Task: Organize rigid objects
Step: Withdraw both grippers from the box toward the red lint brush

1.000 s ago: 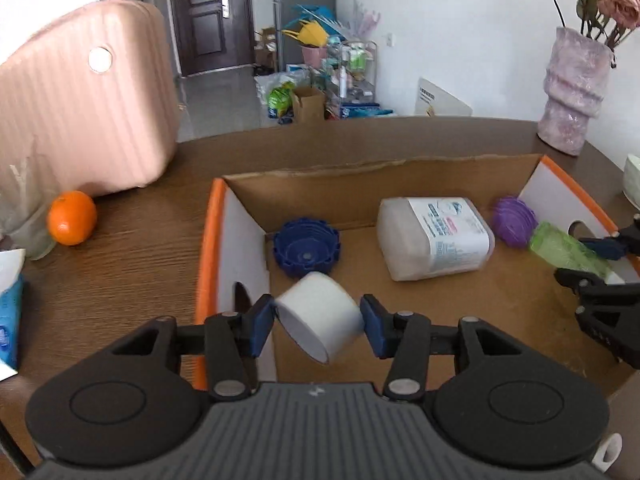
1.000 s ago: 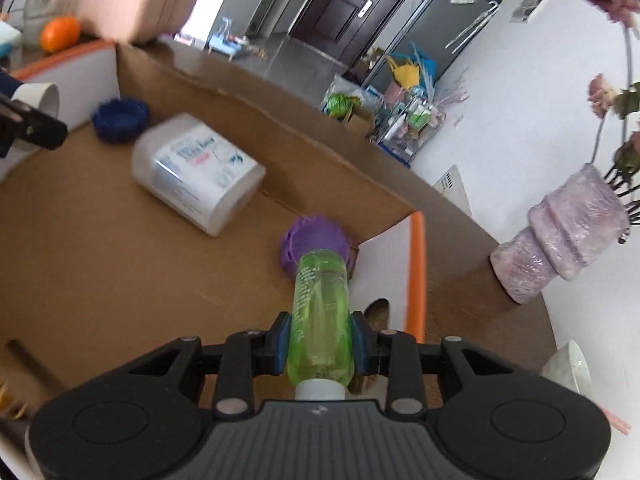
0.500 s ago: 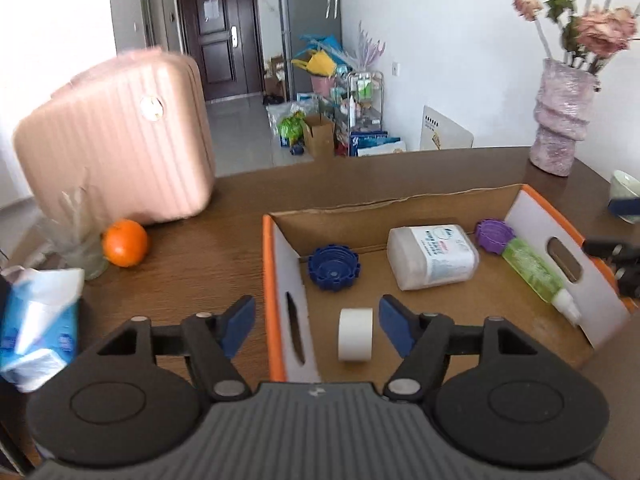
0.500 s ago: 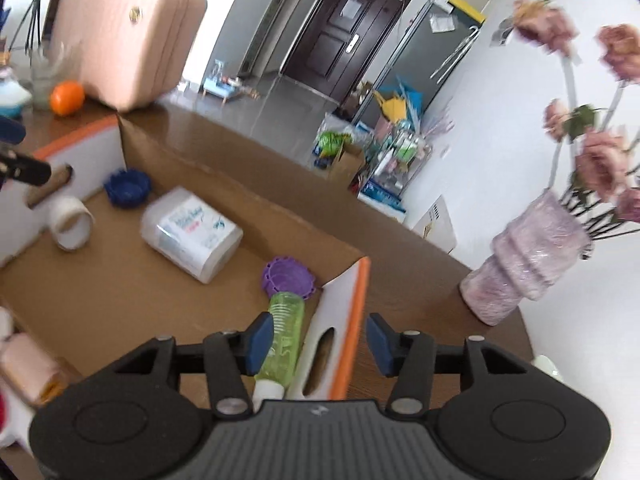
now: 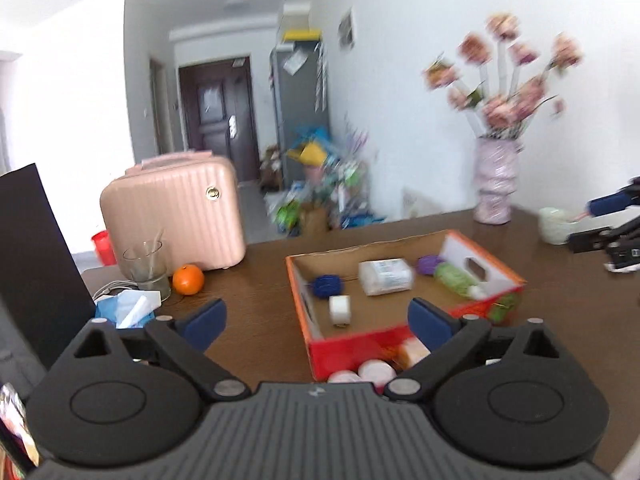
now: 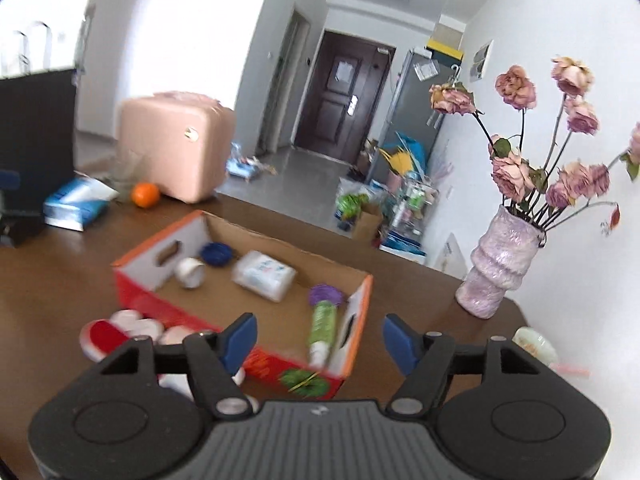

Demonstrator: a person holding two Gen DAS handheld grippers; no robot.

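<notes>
A: What are the jaws doing?

B: Both sets stand wide apart with nothing between them. The left gripper [image 5: 316, 322] hangs above and short of the cardboard box [image 5: 362, 344], and the right gripper [image 6: 316, 340] is raised over the box's near right corner, so neither touches anything

A: Where are the things being sorted?

B: Inside the box. The white tape roll [image 5: 340, 309] stands on its edge near the left wall, just in front of the blue lid [image 5: 327, 285]. The white wipes pack [image 5: 385, 277] lies flat in the middle. The green bottle [image 6: 323, 325] lies along the right wall, its far end against the purple lid [image 6: 325, 295], its white cap toward the near edge

A: Why lay them that way?

B: My guess: round pieces go to the walls so they cannot roll far, and the bottle lies down so it cannot topple

A: Anything left outside?

B: Several round white and red containers [image 6: 120, 326] sit on the surface [image 5: 256, 280] against the box's near wall; blur hides what they are. They look like the next candidates, and the spread jaws suit reaching for one
</notes>
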